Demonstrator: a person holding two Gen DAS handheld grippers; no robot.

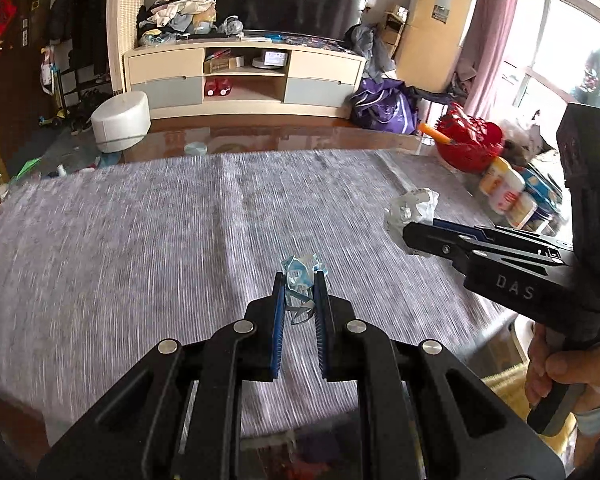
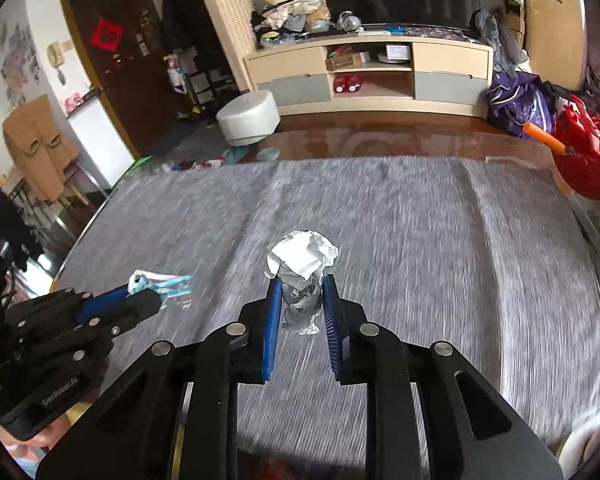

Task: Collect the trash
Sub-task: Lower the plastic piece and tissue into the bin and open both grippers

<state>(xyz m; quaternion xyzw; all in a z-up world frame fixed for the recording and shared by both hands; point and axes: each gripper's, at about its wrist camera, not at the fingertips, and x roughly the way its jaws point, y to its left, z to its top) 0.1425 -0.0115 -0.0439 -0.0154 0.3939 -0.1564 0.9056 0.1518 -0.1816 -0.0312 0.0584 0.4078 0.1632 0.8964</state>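
Observation:
My left gripper [image 1: 299, 280] is shut on a crumpled light-blue and clear plastic wrapper [image 1: 301, 270], held above the grey tablecloth [image 1: 140, 240]. My right gripper [image 2: 302, 282] is shut on a crumpled white paper ball [image 2: 303, 259], also above the cloth. In the left wrist view the right gripper [image 1: 410, 236] shows at the right with the white paper ball [image 1: 412, 206] at its tip. In the right wrist view the left gripper [image 2: 148, 300] shows at the left with the blue wrapper [image 2: 160, 283] in it.
A red basket [image 1: 470, 146] and stacked packets [image 1: 508, 196] stand at the table's right edge. Beyond the table's glossy wooden far edge [image 1: 280, 136] are a white round stool [image 1: 120, 122], a TV cabinet [image 1: 244, 78] and a purple bag [image 1: 384, 106].

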